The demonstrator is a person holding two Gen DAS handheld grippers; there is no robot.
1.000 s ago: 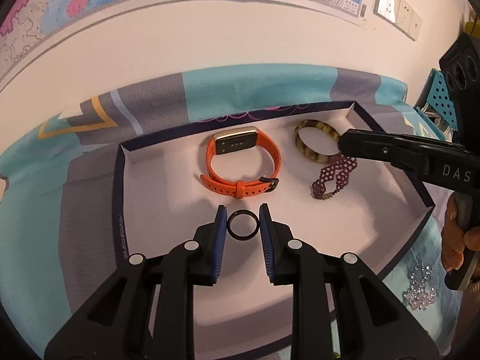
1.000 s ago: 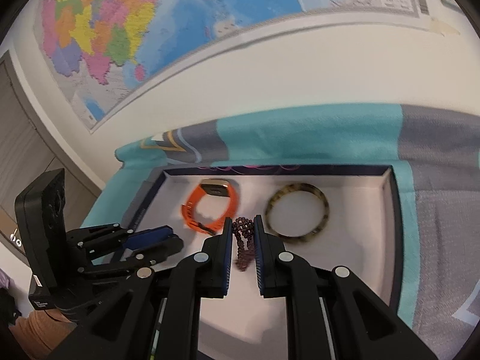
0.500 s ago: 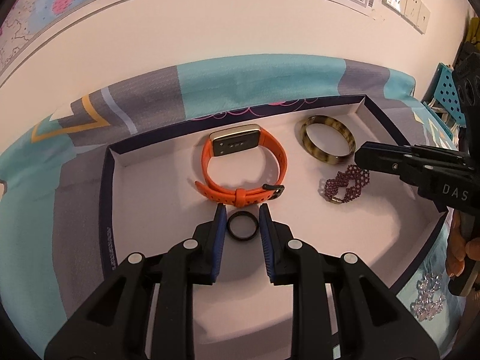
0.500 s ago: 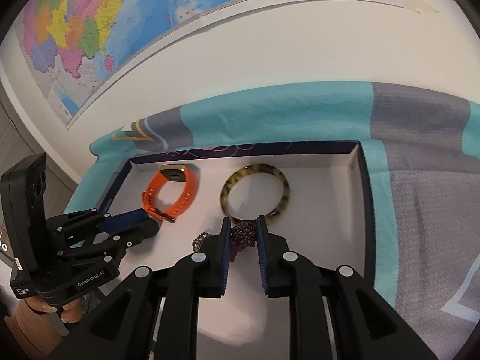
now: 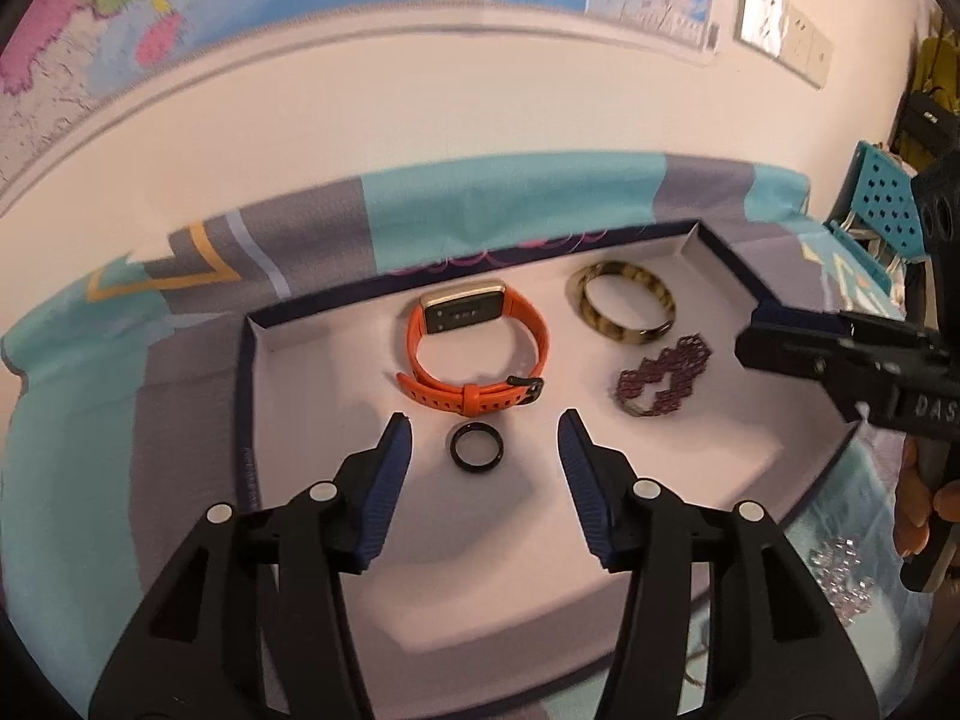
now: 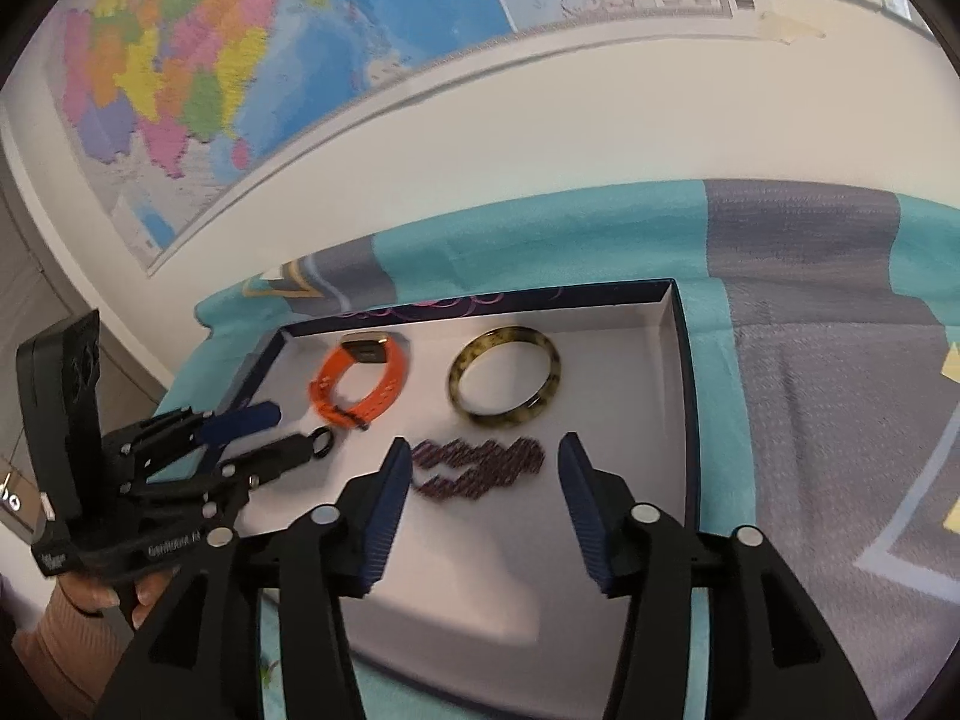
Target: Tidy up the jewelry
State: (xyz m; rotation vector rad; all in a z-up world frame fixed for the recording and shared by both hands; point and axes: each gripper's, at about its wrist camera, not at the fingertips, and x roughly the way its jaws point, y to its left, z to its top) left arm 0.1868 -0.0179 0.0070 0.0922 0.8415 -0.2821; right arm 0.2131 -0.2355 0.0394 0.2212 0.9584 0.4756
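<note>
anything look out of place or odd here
One thing: a clear crystal bracelet lies on the patterned cloth outside the tray, while the black ring, orange watch, tortoiseshell bangle and purple beaded bracelet all sit inside it. Nothing looks damaged.

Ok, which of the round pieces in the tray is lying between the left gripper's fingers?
The small black ring. It lies flat between the open left gripper, untouched; the orange watch and the mottled bangle sit farther back in the tray.

Black ring [image 5: 477,447] between parted left hand-held gripper [image 5: 485,439] fingers
</note>
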